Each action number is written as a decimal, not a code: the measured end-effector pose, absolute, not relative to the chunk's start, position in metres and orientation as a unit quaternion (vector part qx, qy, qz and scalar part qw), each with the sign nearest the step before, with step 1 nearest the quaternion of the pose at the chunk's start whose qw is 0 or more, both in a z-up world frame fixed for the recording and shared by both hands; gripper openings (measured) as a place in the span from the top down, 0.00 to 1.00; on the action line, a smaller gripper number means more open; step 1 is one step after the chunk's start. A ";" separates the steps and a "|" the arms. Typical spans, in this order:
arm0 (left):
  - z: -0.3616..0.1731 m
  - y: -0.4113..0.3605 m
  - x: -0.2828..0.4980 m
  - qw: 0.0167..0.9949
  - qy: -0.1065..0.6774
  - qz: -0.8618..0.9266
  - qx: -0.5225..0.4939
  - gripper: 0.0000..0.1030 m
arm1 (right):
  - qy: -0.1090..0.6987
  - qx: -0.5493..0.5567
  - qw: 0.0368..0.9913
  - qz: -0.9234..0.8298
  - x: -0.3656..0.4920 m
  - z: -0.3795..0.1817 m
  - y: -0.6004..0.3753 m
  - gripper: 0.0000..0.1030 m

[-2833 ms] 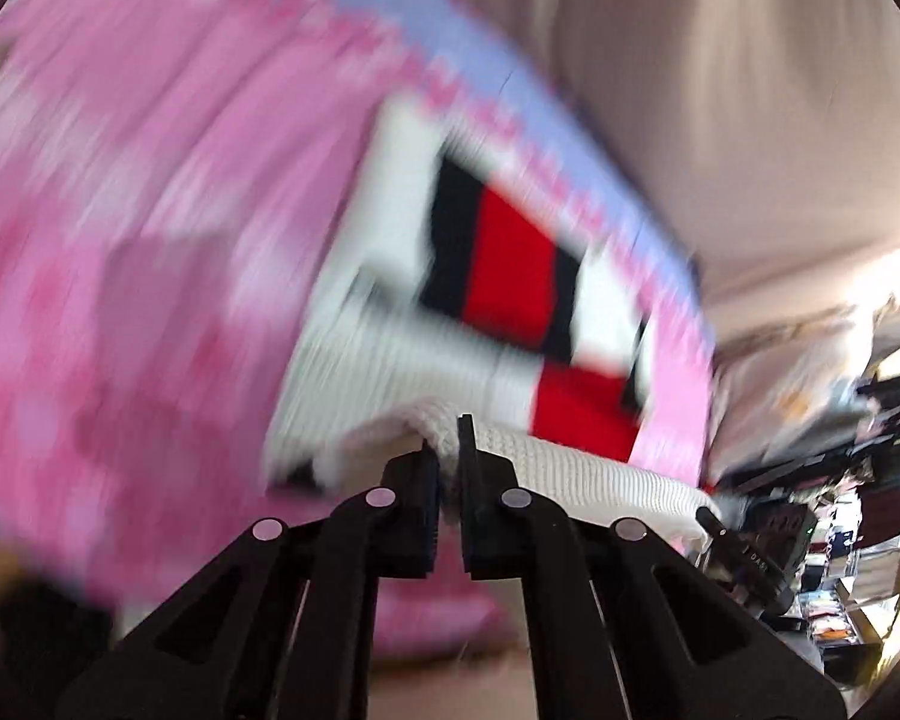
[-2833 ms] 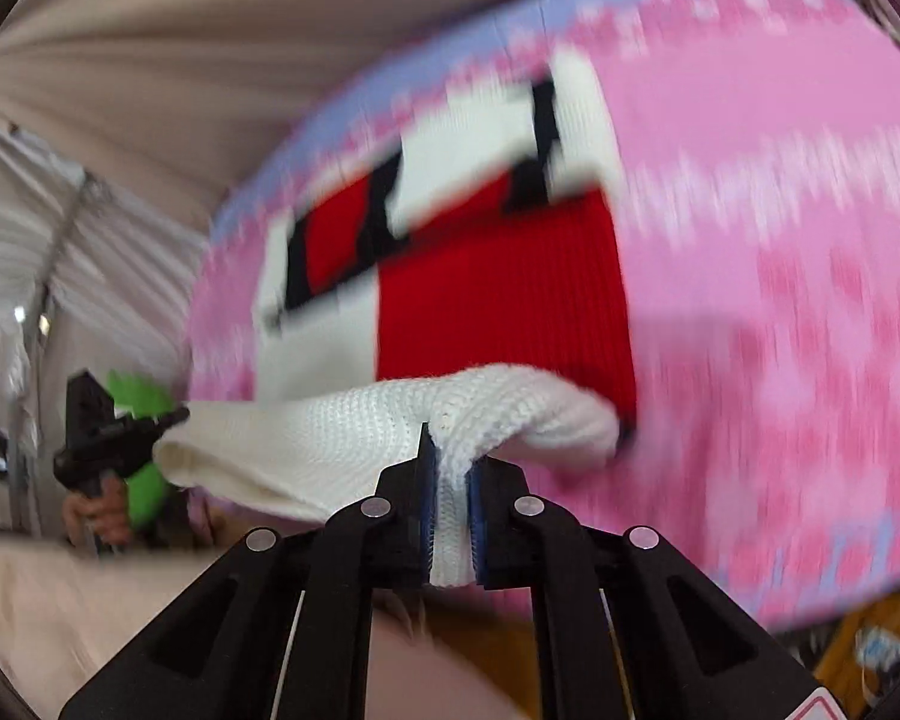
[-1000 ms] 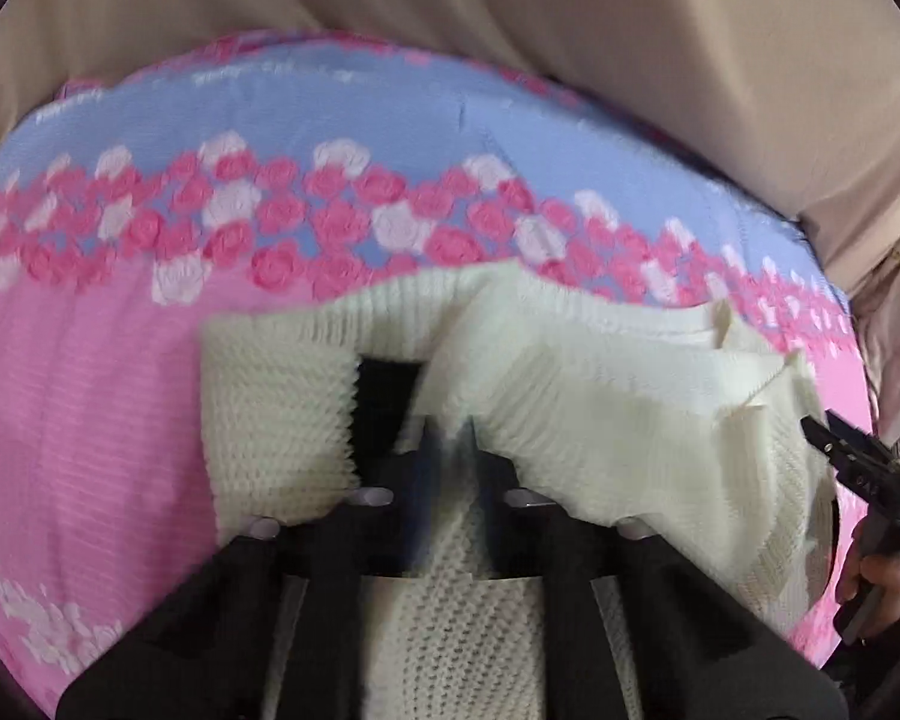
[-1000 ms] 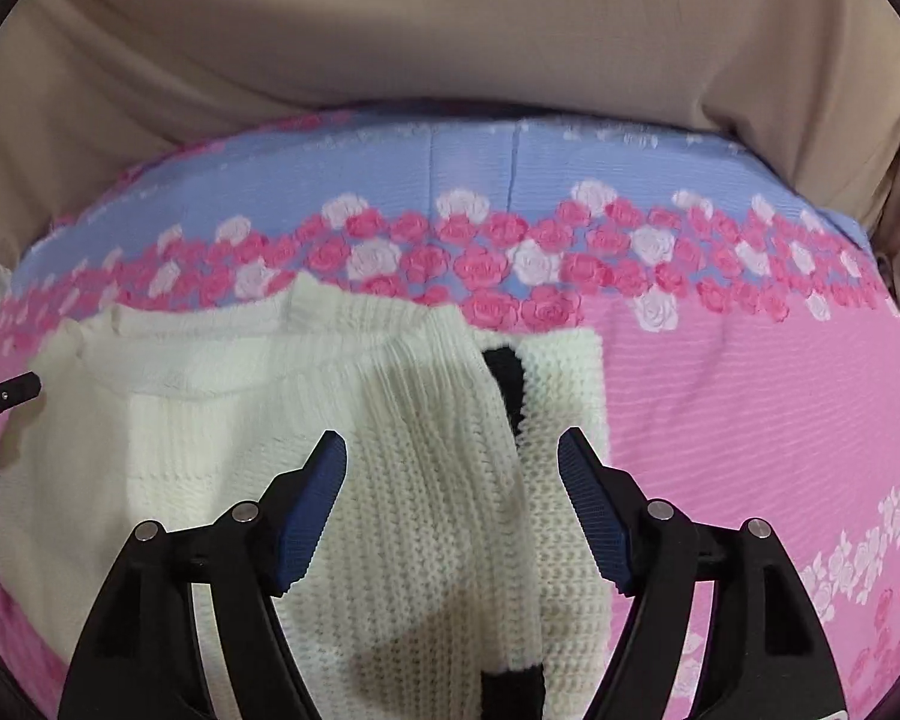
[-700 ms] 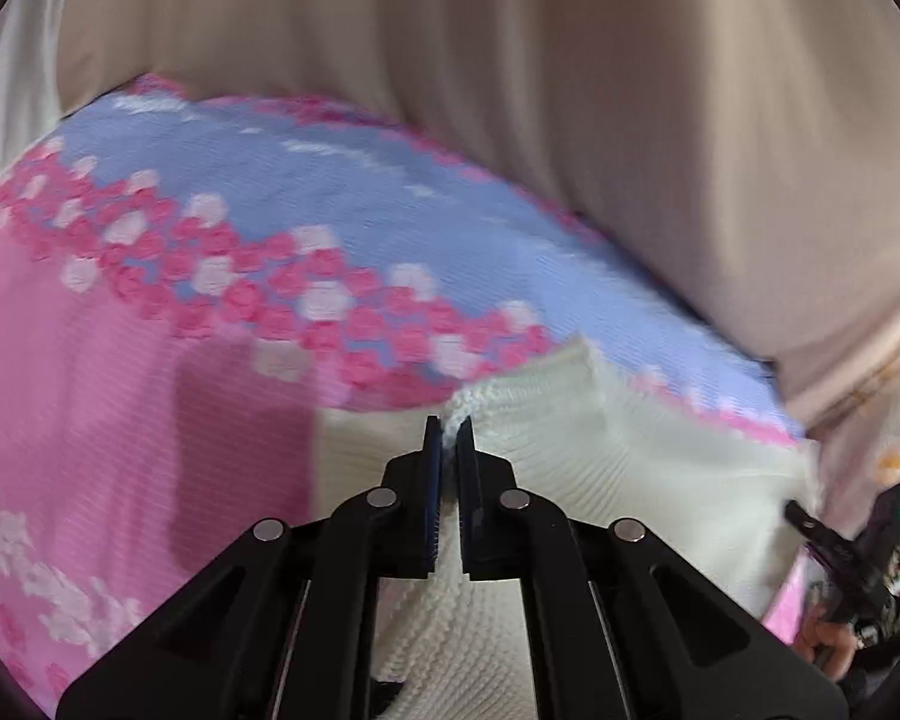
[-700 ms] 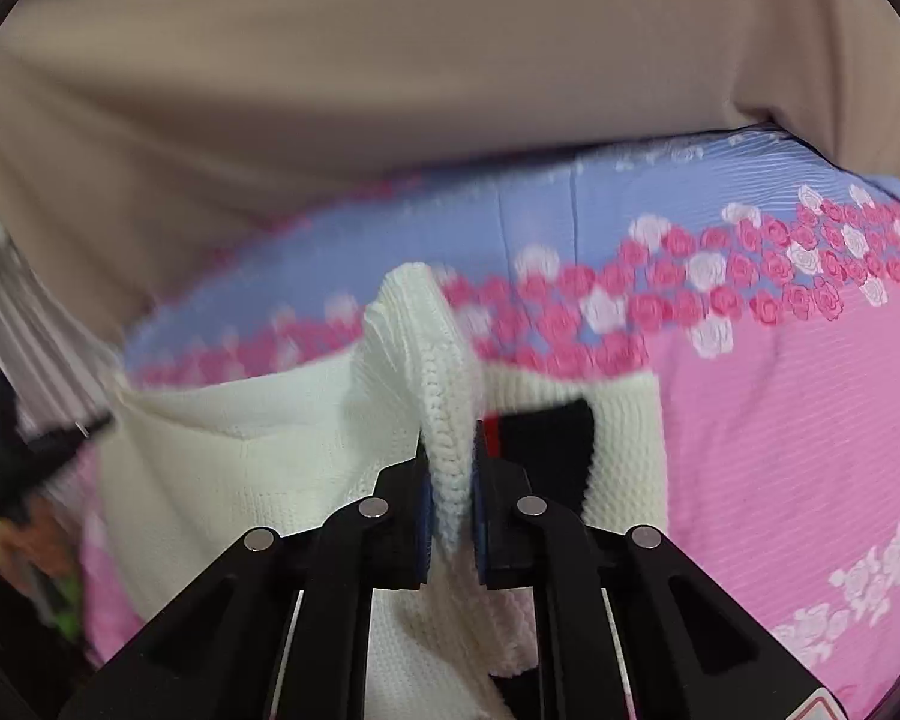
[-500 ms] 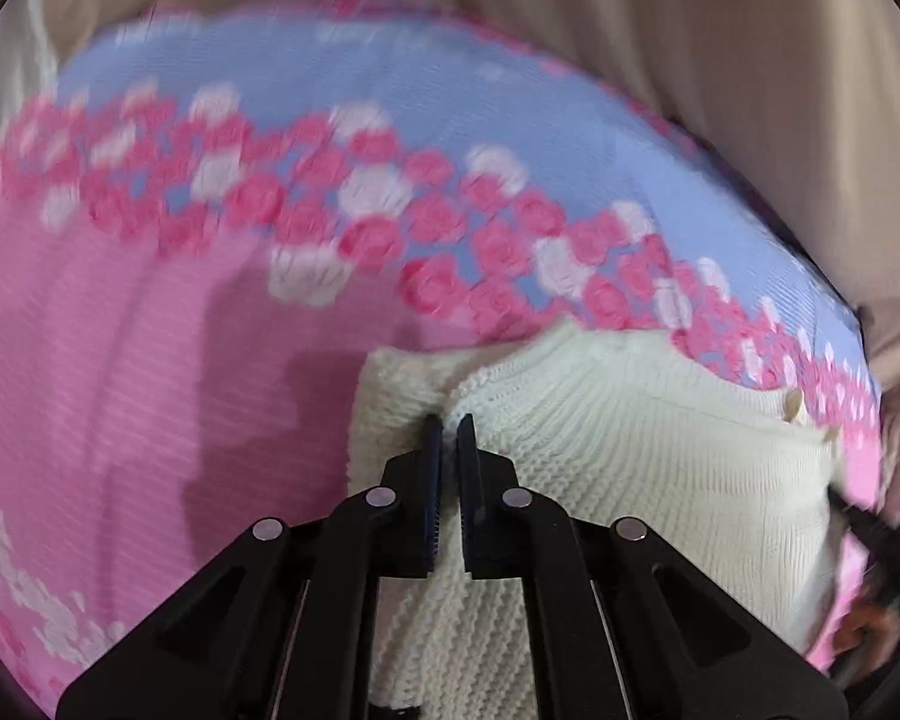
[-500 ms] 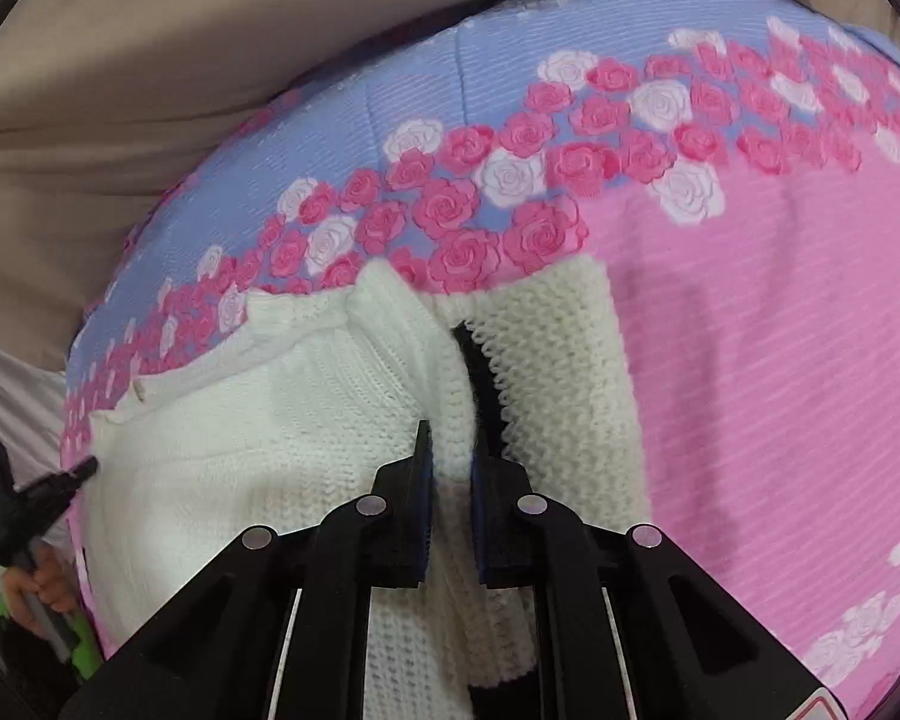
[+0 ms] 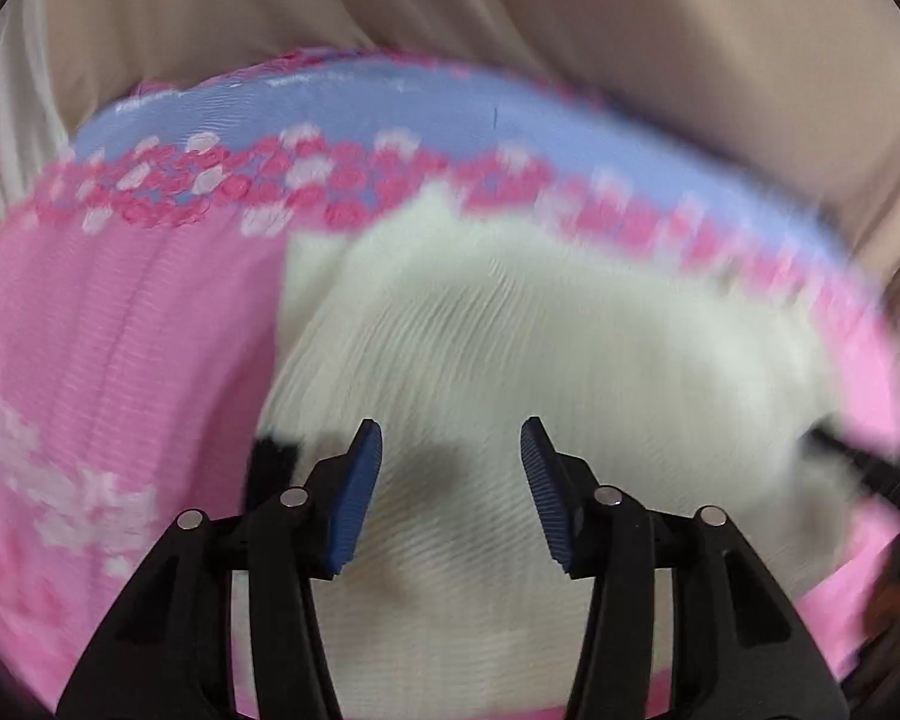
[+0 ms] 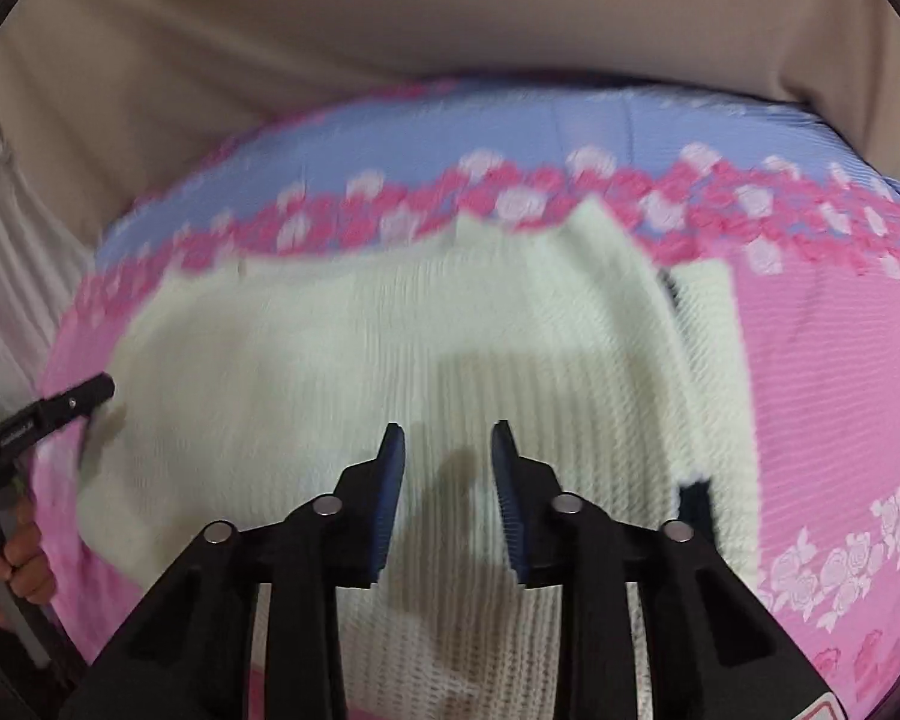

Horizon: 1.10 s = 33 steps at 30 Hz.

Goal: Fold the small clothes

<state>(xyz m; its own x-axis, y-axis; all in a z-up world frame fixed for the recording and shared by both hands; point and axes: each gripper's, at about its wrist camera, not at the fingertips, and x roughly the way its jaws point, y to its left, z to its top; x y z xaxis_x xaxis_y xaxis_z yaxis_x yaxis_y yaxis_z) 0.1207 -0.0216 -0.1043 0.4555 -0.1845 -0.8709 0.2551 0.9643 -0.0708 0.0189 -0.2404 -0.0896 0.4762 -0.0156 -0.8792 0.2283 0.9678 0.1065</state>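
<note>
**Q:** Beige drapes (image 10: 390,48) are hanging at the far side of a pink cover (image 10: 822,396) with a rose band and a blue far edge. Where is the garment lying?

**A:** A cream knit sweater (image 10: 390,348) is lying flat on the cover, its far edge touching the rose band. It is showing only its cream side, with small black patches peeking out at its right edge in the right view. One layer is lying over another on that right side.

**Q:** What is changing just now?

**A:** Half a second ago both grippers were pinched shut on a raised ridge of the knit. Now both are standing open and the ridge is gone; the fabric is lying down. I am judging that one fold has just been laid and let go, and that more folds are probably waiting.

**Q:** How is each gripper standing?

**A:** The left gripper (image 9: 451,468) is spread wide, jaws well apart, holding nothing and hovering over the sweater's near part. The right gripper (image 10: 443,468) is released too, though opened less widely, empty, above the middle of the knit. Whether either is brushing the fabric I cannot tell; both views are blurring with motion.
</note>
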 end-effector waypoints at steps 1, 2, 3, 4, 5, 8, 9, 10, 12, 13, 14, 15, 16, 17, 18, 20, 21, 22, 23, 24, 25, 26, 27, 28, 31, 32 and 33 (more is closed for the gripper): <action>-0.117 -0.015 0.120 0.845 0.520 -0.113 0.047 0.63 | 0.515 0.117 0.842 -0.105 0.012 -0.102 -0.259 0.78; -0.122 -0.004 0.119 0.844 0.522 -0.117 0.032 0.67 | 0.516 0.144 0.836 -0.117 0.004 -0.109 -0.276 0.84; -0.121 0.002 0.117 0.849 0.514 -0.122 0.022 0.68 | 0.506 0.181 0.835 -0.119 -0.007 -0.112 -0.295 0.98; -0.120 0.005 0.116 0.849 0.513 -0.123 0.022 0.68 | 0.504 0.192 0.831 -0.134 -0.013 -0.112 -0.306 1.00; -0.119 0.004 0.115 0.849 0.513 -0.122 0.031 0.68 | 0.504 0.187 0.831 -0.144 -0.017 -0.109 -0.308 1.00; -0.103 -0.007 0.109 0.850 0.514 -0.107 0.042 0.66 | 0.505 0.153 0.835 -0.153 -0.014 -0.091 -0.289 0.96; -0.097 -0.009 0.108 0.852 0.510 -0.111 0.029 0.64 | 0.499 0.142 0.842 -0.147 -0.012 -0.085 -0.279 0.87; -0.087 -0.013 0.107 0.858 0.498 -0.123 0.011 0.57 | 0.491 0.127 0.851 -0.137 -0.008 -0.078 -0.268 0.82; -0.077 -0.023 0.115 0.866 0.484 -0.128 0.015 0.52 | 0.474 0.097 0.865 -0.133 0.003 -0.064 -0.256 0.53; -0.073 -0.030 0.126 0.870 0.476 -0.125 0.024 0.52 | 0.466 0.086 0.870 -0.137 0.012 -0.060 -0.256 0.53; -0.073 -0.035 0.136 0.872 0.474 -0.122 0.030 0.52 | 0.460 0.084 0.872 -0.141 0.026 -0.058 -0.259 0.52; -0.076 -0.041 0.147 0.871 0.477 -0.118 0.035 0.51 | 0.462 0.087 0.871 -0.144 0.041 -0.060 -0.265 0.47; -0.083 -0.045 0.162 0.866 0.486 -0.111 0.042 0.51 | 0.477 0.086 0.862 -0.146 0.059 -0.067 -0.272 0.42; -0.092 -0.045 0.175 0.860 0.497 -0.100 0.047 0.51 | 0.490 0.076 0.855 -0.152 0.072 -0.075 -0.276 0.39; -0.102 -0.043 0.189 0.855 0.508 -0.087 0.050 0.52 | 0.512 0.050 0.841 -0.169 0.085 -0.088 -0.279 0.39; -0.110 -0.034 0.202 0.849 0.521 -0.082 0.038 0.56 | 0.528 0.050 0.836 -0.140 0.096 -0.099 -0.283 0.50; -0.111 -0.030 0.205 0.849 0.520 -0.079 0.035 0.58 | 0.527 0.063 0.840 -0.113 0.096 -0.095 -0.283 0.81; -0.114 -0.026 0.210 0.849 0.522 -0.075 0.040 0.60 | 0.525 0.059 0.842 -0.112 0.097 -0.089 -0.284 0.90; -0.117 -0.024 0.213 0.847 0.524 -0.076 0.048 0.60 | 0.511 0.057 0.850 -0.118 0.094 -0.081 -0.289 0.93; -0.119 -0.026 0.214 0.847 0.524 -0.078 0.056 0.60 | 0.500 0.066 0.854 -0.124 0.092 -0.078 -0.298 0.93; -0.121 -0.032 0.214 0.848 0.519 -0.077 0.080 0.59 | 0.499 0.089 0.850 -0.140 0.091 -0.085 -0.314 0.93; -0.123 -0.038 0.213 0.848 0.515 -0.073 0.102 0.58 | 0.520 0.121 0.832 -0.149 0.093 -0.104 -0.330 0.94; -0.124 -0.043 0.214 0.848 0.513 -0.063 0.116 0.57 | 0.499 0.149 0.842 -0.142 0.089 -0.109 -0.339 0.96; -0.124 -0.044 0.215 0.846 0.517 -0.056 0.116 0.55 | 0.507 0.152 0.836 -0.145 0.092 -0.107 -0.338 0.96; -0.111 -0.026 0.215 0.840 0.538 -0.057 0.042 0.55 | 0.503 0.145 0.841 -0.138 0.086 -0.084 -0.322 0.88; -0.102 -0.016 0.207 0.843 0.533 -0.067 0.009 0.53 | 0.490 0.142 0.849 -0.137 0.076 -0.072 -0.318 0.85; -0.094 -0.006 0.198 0.848 0.524 -0.075 -0.013 0.51 | 0.478 0.144 0.854 -0.145 0.061 -0.062 -0.316 0.70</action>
<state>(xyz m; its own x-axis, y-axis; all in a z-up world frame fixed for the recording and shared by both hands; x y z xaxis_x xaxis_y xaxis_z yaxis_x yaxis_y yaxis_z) 0.1976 -0.0057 -0.0944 0.4395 -0.1408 -0.8872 0.1128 0.9885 -0.1010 0.0612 -0.3165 -0.0616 0.5000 -0.1100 -0.8590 0.3855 0.9165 0.1070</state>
